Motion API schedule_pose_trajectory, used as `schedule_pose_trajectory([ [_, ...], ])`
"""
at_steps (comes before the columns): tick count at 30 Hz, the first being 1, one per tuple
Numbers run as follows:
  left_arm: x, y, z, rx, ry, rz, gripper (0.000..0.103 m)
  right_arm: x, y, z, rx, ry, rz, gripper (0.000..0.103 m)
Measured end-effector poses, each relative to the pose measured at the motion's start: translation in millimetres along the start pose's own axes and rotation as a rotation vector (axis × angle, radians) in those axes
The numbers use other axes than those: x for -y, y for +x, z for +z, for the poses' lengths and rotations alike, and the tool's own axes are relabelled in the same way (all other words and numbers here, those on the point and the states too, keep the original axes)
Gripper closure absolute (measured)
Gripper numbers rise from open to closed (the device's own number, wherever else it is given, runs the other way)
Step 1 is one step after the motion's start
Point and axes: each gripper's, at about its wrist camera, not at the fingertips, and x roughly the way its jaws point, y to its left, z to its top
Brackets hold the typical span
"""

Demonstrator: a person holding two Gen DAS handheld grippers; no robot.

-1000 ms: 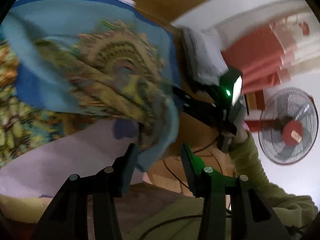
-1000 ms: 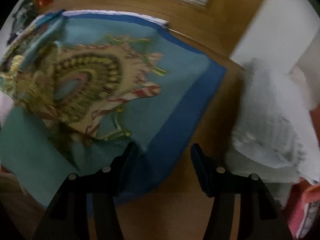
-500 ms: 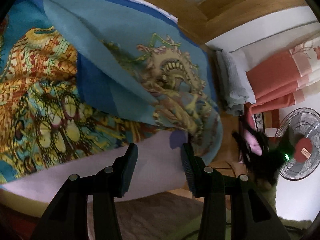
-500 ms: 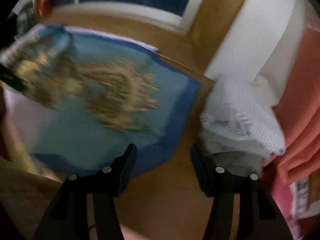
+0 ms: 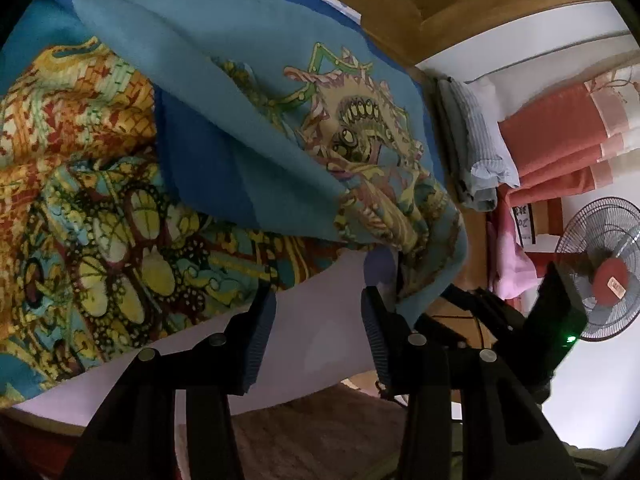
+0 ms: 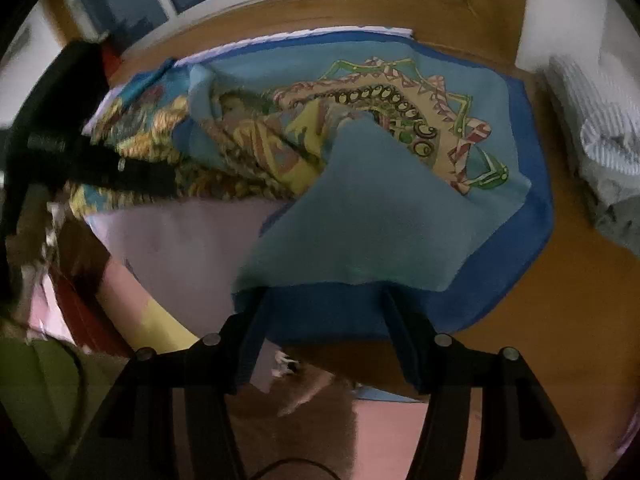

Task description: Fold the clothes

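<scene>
A large blue cloth with a yellow, red and green print (image 5: 248, 128) lies crumpled on a wooden surface, one flap folded over itself. It also shows in the right wrist view (image 6: 380, 200). My left gripper (image 5: 318, 316) is open and empty at the cloth's near edge, over a pale lilac sheet (image 5: 312, 344). My right gripper (image 6: 324, 320) is open and empty, its jaws standing on either side of the cloth's dark blue hem. The right gripper's body shows in the left wrist view (image 5: 520, 320), by the cloth's right corner.
A folded pile of white and grey striped clothes (image 5: 472, 144) lies right of the cloth, also in the right wrist view (image 6: 600, 136). A standing fan (image 5: 604, 272) and red-orange curtains (image 5: 560, 136) are at the far right. A wooden wall panel (image 6: 360, 16) runs behind.
The left gripper has let go of the cloth's corner, which dropped onto the surface. Both grippers have pulled back towards the near edge. The right gripper has come lower by the cloth's right corner.
</scene>
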Motion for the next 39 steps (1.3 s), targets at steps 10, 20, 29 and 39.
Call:
schedule_pose_trajectory([
  [10,-4.4,-6.0,-1.0,0.025,-0.006,0.022,0.059,-17.9,-2.4,12.0,0.037,-0.011,-0.120,0.033],
  [20,-10.4,-19.9,8.9,0.085,-0.009,0.057,0.059,44.8,-60.4,44.1,0.135,0.090,-0.228,0.101],
  [29,-7.2,-17.9,31.4,0.149,-0.010,0.123,0.059,92.8,-6.3,105.2,0.064,-0.057,-0.521,0.078],
  [39,-31.7,-28.1,11.4,0.227,-0.127,0.182,0.058,70.9,-76.2,66.1,0.201,-0.238,-0.376,0.048],
])
